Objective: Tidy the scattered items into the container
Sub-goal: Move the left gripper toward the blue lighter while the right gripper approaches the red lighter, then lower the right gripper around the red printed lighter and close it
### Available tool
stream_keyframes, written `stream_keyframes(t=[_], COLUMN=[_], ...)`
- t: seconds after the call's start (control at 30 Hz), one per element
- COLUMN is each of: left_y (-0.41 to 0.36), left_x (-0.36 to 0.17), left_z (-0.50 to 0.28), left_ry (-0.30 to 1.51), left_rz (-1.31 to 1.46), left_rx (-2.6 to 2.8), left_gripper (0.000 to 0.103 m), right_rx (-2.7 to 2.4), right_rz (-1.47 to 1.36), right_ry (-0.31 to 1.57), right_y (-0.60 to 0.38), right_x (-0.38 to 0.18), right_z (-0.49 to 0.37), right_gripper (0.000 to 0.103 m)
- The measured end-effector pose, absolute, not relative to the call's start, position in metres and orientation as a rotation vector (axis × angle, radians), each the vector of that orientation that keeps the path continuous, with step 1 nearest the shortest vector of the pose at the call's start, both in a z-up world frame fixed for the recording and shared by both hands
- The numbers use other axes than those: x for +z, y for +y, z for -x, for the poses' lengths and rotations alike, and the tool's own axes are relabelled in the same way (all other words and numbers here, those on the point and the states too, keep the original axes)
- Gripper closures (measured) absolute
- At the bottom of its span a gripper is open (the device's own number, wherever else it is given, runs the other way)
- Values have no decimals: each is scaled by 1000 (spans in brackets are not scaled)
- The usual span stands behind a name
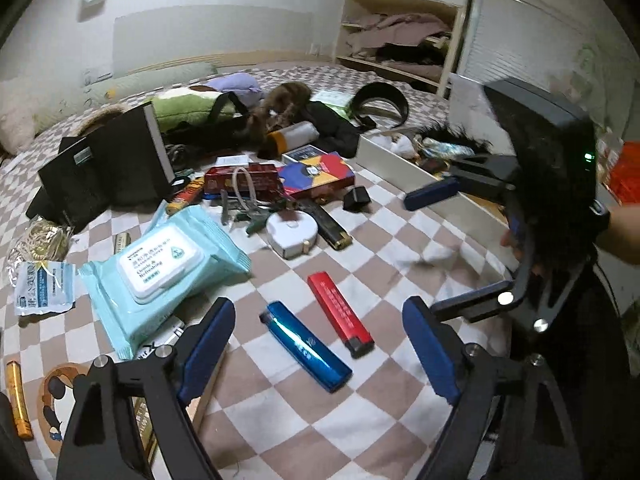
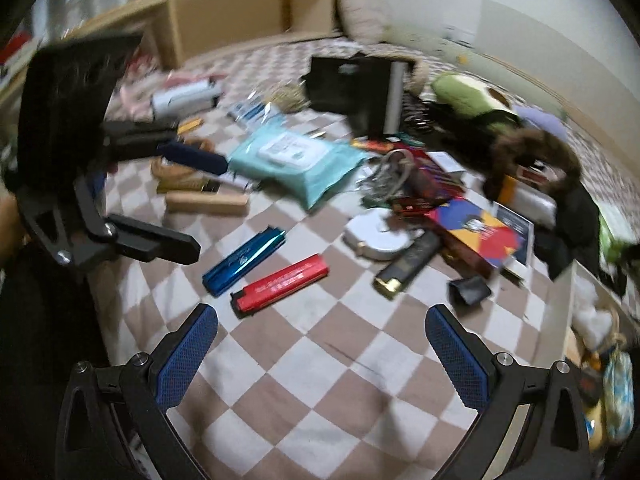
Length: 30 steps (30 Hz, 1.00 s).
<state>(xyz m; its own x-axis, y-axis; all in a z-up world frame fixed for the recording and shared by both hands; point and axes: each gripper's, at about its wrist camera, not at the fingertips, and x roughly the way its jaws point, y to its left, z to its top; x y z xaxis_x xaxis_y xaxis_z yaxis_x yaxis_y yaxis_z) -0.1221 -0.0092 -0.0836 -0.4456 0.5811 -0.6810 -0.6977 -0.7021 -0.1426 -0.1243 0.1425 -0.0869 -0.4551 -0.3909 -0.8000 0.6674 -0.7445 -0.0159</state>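
Note:
A blue lighter [image 1: 306, 352] and a red lighter [image 1: 340, 310] lie side by side on the checked bedspread, just ahead of my open, empty left gripper [image 1: 320, 352]. Both also show in the right wrist view, blue [image 2: 244, 262] and red [image 2: 280, 286], ahead and left of my open, empty right gripper [image 2: 320, 352]. The right gripper [image 1: 420, 248] also appears in the left view, open, beside the white container [image 1: 400, 164]. The container's edge [image 2: 576, 300] shows at right with several items inside. A teal wipes pack [image 1: 164, 272], white tape measure [image 1: 292, 234] and colourful box [image 1: 318, 176] lie scattered.
A black box [image 1: 108, 168] stands at the left. A black-and-gold lighter [image 1: 332, 230], black clip [image 1: 356, 198], red packets [image 1: 244, 180], cables, foil sachets [image 1: 44, 288] and a gold tube [image 1: 18, 400] litter the bed. Clothes and plush toys lie behind. Shelves stand at the back.

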Motion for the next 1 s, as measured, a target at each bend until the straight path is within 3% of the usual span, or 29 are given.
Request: stream_keyframes(t=[0.63, 1.0], left_y=[-8, -14], left_x=[-100, -104], left_z=[108, 113], left_ry=[214, 209], left_rz=[944, 964], left_rx=[2052, 2037], left_gripper=[18, 17], right_rx=[-1998, -1949], right_rz=[-1089, -1034], right_ry=[642, 630], right_y=[100, 95], right_x=[-133, -139], right_z=[140, 158], right_gripper=[0, 1])
